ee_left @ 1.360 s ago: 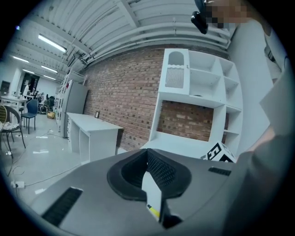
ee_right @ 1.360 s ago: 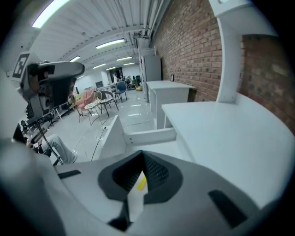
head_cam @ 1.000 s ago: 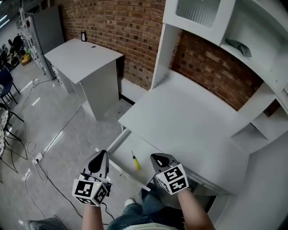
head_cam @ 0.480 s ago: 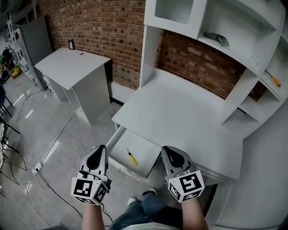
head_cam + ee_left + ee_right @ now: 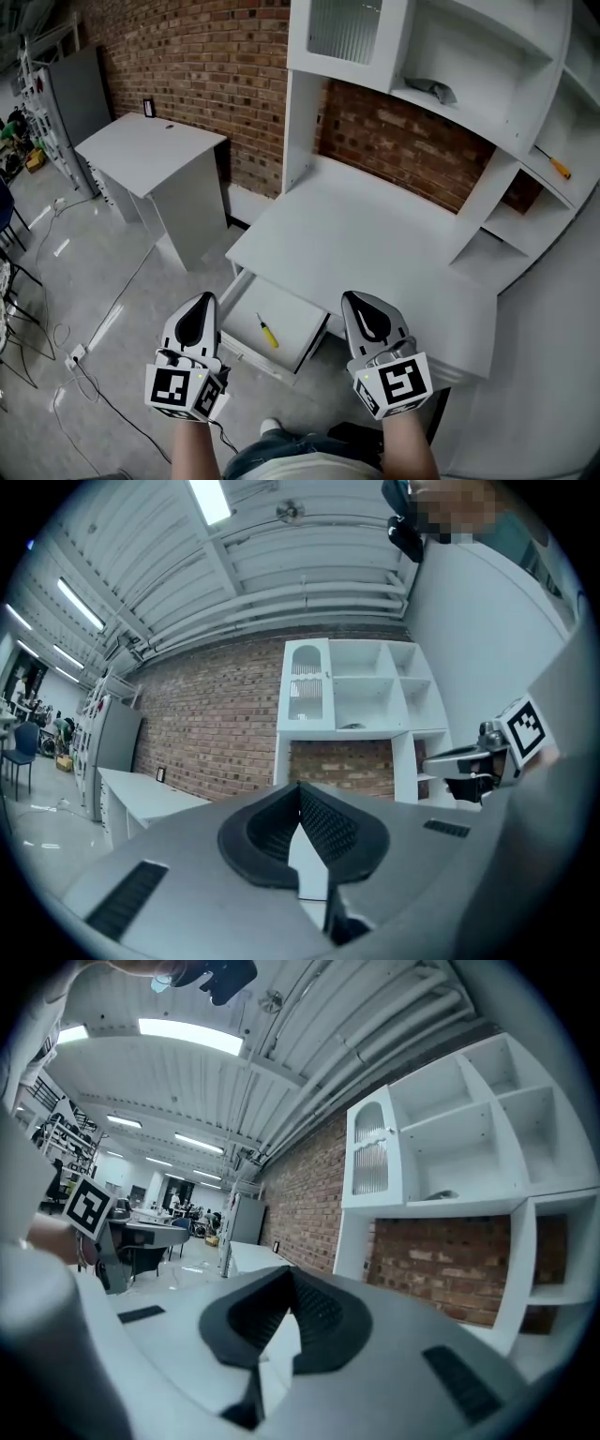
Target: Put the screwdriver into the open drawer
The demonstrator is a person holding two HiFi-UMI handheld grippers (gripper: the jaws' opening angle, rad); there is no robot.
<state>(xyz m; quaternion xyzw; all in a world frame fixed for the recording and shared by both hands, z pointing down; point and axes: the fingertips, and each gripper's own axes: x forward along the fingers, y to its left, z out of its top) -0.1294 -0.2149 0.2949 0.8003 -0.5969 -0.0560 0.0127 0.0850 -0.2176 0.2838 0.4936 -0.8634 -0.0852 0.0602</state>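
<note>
A brick wall (image 5: 206, 56) runs across the back from 10 to 1 o'clock, and against it stands a tall white shelf unit (image 5: 487, 56) over a broad white worktop (image 5: 375, 244). At 10 o'clock, well apart from it on the grey floor (image 5: 103, 281), stands a smaller, separate worktop (image 5: 150, 150). Under the front edge of the broad worktop, at its 7 o'clock corner, the drawer (image 5: 295, 314) is pulled out and open.

The screwdriver (image 5: 268, 332) lies flat inside the drawer, near its middle – yellow handle toward 5 o'clock, dark shaft toward 11 o'clock. Nothing touches it.

Both tongs are held in front of the drawer, one to either side of it. The left tongs (image 5: 201, 302) are at 9 o'clock of the drawer, the right tongs (image 5: 357, 300) at 3 o'clock, just over the worktop's front edge. In each gripper view the two jaws meet at the tip with nothing between them – both are closed and empty.

On a shelf at 2 o'clock lies a second, orange-handled screwdriver (image 5: 555, 166); on the shelf at 1 o'clock, a small grey object (image 5: 433, 90) that I cannot identify.
</note>
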